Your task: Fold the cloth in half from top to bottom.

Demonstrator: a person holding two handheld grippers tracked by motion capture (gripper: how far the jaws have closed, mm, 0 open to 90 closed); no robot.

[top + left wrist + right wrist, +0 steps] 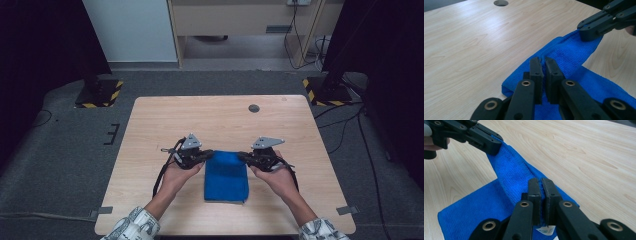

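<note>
**Pinching both far corners of the blue cloth**

Holding the blue cloth (226, 176) by its far edge, I have one corner in each set of jaws. My left gripper (543, 65) is clamped shut on the cloth's far left corner, the hem bunched up between the two black pads. My right gripper (540, 185) is clamped the same way on the far right corner, with a small white label peeking out just beneath the jaws. From above, the cloth lies folded near the middle of the wooden table (150, 125), towards my side, with its near end flat on the wood and its far edge raised a little between my two grippers.

The cloth looks like microfibre towelling: very light, entirely limp, with a nap that should give the pads good purchase. I judge it will not slip, but it will sag and drape wherever it is unsupported, so the span between my jaws droops unless I keep some tension across it. The layers may also slide apart if I catch only the top one. The stitched hem at the corners is the best place to hold, since it is thicker and firmer than the open weave.
</note>
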